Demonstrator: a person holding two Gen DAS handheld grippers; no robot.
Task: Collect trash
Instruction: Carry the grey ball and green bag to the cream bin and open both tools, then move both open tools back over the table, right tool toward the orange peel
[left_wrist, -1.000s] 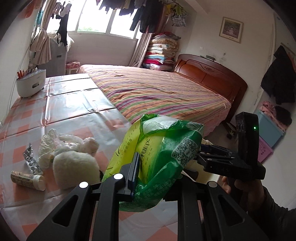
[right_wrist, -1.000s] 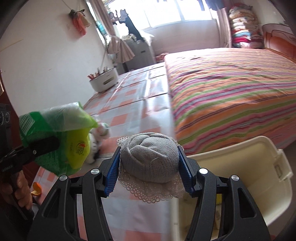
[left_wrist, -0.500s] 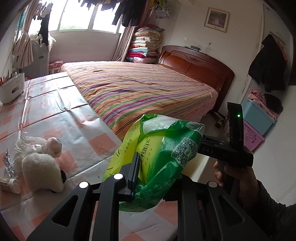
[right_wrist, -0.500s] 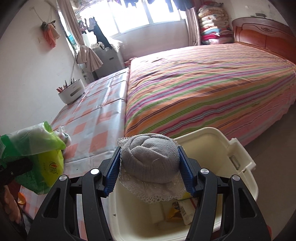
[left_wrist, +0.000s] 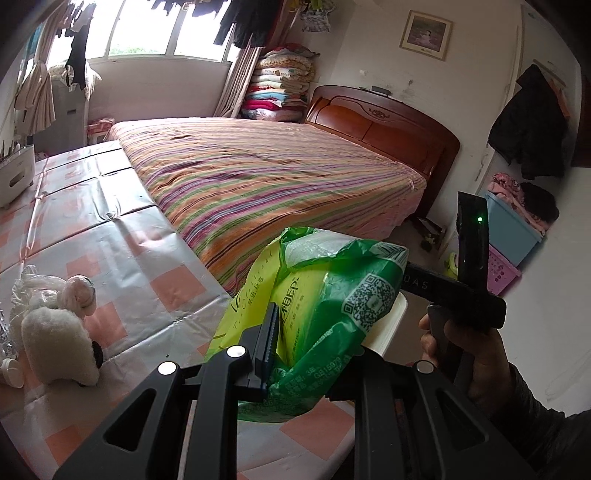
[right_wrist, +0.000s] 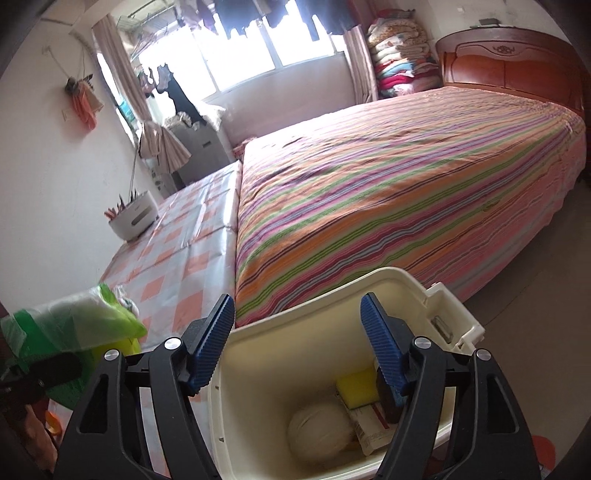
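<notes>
My left gripper (left_wrist: 306, 347) is shut on a crumpled green and yellow plastic bag (left_wrist: 325, 306), held above the table's edge; the same bag (right_wrist: 70, 328) shows at the lower left of the right wrist view. My right gripper (right_wrist: 297, 339) hangs over a cream plastic bin (right_wrist: 424, 295) with its jaws opening and nothing between them. A rolled grey sock (right_wrist: 319, 432) lies at the bottom of the bin beside a yellow sponge (right_wrist: 356, 386) and a paper packet (right_wrist: 369, 424). In the left wrist view a hand holds the right gripper's body (left_wrist: 469, 280) behind the bag.
A table with an orange-checked cloth (left_wrist: 122, 266) bears a white plush toy (left_wrist: 55, 339) and crumpled clear plastic (left_wrist: 26, 288). A striped bed (left_wrist: 266, 177) runs along the table. A white holder (right_wrist: 135, 218) stands at the table's far end. Blue and pink crates (left_wrist: 506, 236) sit by the wall.
My right gripper swung from over the table to over the bin and opened; the grey sock dropped into the bin. My left gripper moved right with the bag.
</notes>
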